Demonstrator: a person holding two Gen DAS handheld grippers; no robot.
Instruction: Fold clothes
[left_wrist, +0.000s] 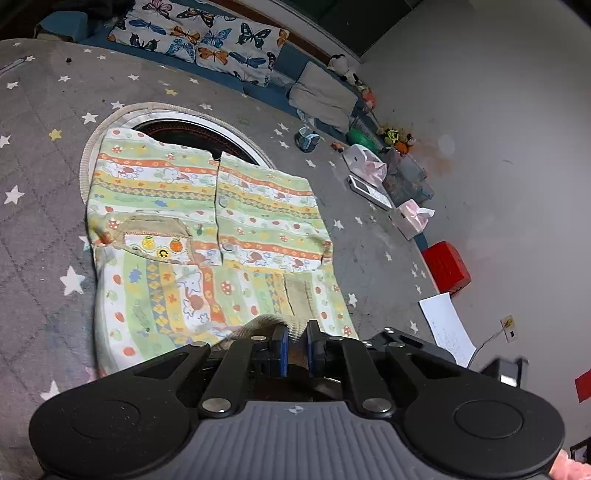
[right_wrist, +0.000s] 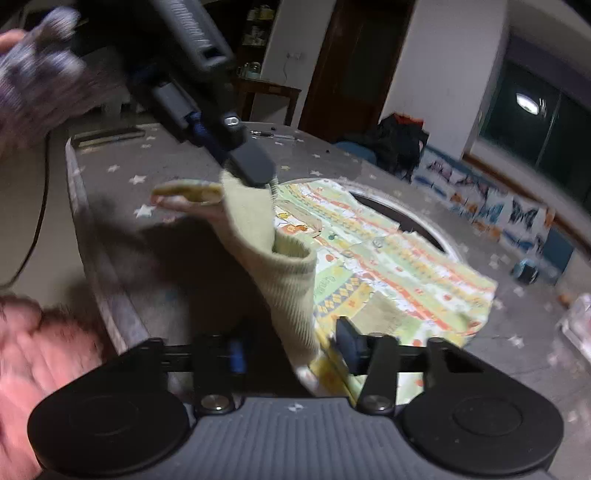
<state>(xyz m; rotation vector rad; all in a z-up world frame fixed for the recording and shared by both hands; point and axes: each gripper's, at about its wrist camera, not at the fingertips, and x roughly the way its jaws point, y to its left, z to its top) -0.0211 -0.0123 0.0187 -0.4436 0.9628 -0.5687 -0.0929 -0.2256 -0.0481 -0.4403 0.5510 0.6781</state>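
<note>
Left tongs (left_wrist: 295, 341) clamped on the patterned garment's (left_wrist: 207, 221) ribbed cuff (right_wrist: 291, 280); right tongs (right_wrist: 291, 350) apart around it. Carry the cuff across smoothly, keeping the fabric flat.

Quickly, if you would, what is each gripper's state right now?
Left gripper: shut on the garment's ribbed hem.
Right gripper: open, garment between its fingers.

left claw (left_wrist: 296, 341) on patterned garment (left_wrist: 207, 229)

The left tongs (left_wrist: 295, 341) and the right tongs (right_wrist: 291, 350) are black, with blue pads, silver screws and a grey ribbed body. The sleeve (right_wrist: 33, 347) is fluffy pink.
</note>
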